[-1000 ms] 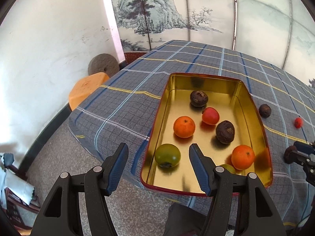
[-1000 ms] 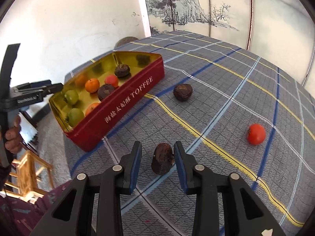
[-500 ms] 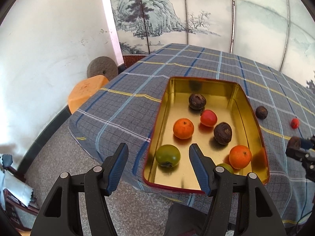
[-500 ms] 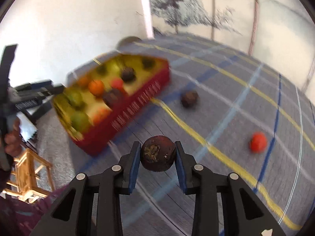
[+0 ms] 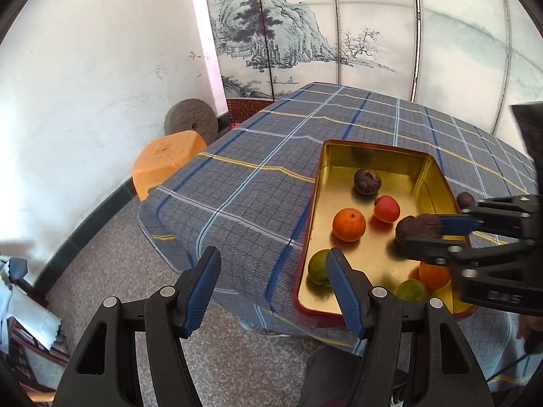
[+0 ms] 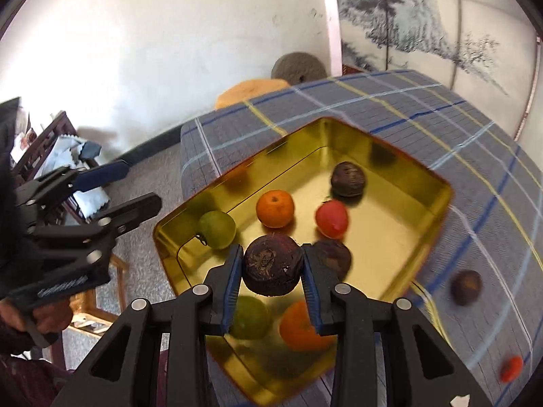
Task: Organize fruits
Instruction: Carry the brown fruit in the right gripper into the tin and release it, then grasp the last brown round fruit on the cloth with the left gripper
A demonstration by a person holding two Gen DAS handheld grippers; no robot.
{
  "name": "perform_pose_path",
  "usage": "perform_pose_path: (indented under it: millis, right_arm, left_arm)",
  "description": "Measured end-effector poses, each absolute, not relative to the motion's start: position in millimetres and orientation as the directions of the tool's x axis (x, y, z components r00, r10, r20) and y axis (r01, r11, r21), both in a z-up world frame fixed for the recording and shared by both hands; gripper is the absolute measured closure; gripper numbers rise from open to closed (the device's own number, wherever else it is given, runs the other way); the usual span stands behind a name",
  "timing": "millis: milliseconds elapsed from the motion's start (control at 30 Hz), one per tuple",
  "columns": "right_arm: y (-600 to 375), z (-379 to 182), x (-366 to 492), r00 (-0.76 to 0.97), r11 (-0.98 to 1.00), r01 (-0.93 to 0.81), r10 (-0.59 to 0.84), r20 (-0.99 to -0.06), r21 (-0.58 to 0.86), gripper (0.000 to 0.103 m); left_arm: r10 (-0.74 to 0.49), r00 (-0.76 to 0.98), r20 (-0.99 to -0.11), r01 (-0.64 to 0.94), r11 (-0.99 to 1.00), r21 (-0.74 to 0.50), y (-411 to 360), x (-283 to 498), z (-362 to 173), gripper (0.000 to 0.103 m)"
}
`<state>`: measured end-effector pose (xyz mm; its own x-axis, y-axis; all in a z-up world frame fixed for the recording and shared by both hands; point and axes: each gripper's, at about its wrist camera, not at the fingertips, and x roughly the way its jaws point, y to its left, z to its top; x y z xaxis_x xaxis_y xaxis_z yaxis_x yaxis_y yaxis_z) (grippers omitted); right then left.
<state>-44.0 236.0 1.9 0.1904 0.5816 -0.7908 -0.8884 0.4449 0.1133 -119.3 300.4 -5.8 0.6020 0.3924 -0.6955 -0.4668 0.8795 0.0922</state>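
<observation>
The right gripper [image 6: 273, 269] holds a dark fruit [image 6: 272, 264] pinched between its pads, directly over the near part of the gold tin [image 6: 437, 183]. The tin floor lies straight below the fruit, with another dark fruit [image 6: 334, 257] just to its right and an orange [image 6: 302, 329] and a green fruit [image 6: 249, 317] nearer, so the bare patch to the left looks like the place to set it down. The left gripper [image 5: 273, 281] hangs half open and empty at the tin's near left corner.
</observation>
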Motion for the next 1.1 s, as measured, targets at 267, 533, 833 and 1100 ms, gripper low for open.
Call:
perform_pose_path:
  millis: [267,533,833,1100]
  right_arm:
    - [258,-15,-37,0.186,0.476,-0.872,0.540,-0.821,0.116,0.070]
    - [204,40,-23,0.366,0.619,-0.772,0.621,-0.693,0.147,0.000]
    - [60,27,3,0.618,0.876,-0.409,0.060,-0.784,-0.255,0.003]
    - [-135,53,8,0.714,0.964,-0.137,0.257,-0.651,0.230,0.004]
  left_arm:
    - [0.384,0.593,-0.708,-0.459,0.884,0.095,301,-121,-11,0.036]
    - [0.386,0.599,-0.701,-0.435,0.892,0.120,293,-120,-10,0.034]
    - [0.348,0.650,-0.675,-0.330,0.930,0.162,260,-106,0,0.034]
    - [0.217,0.700,-0.681,-0.136,0.976,0.171,207,-74,12,0.034]
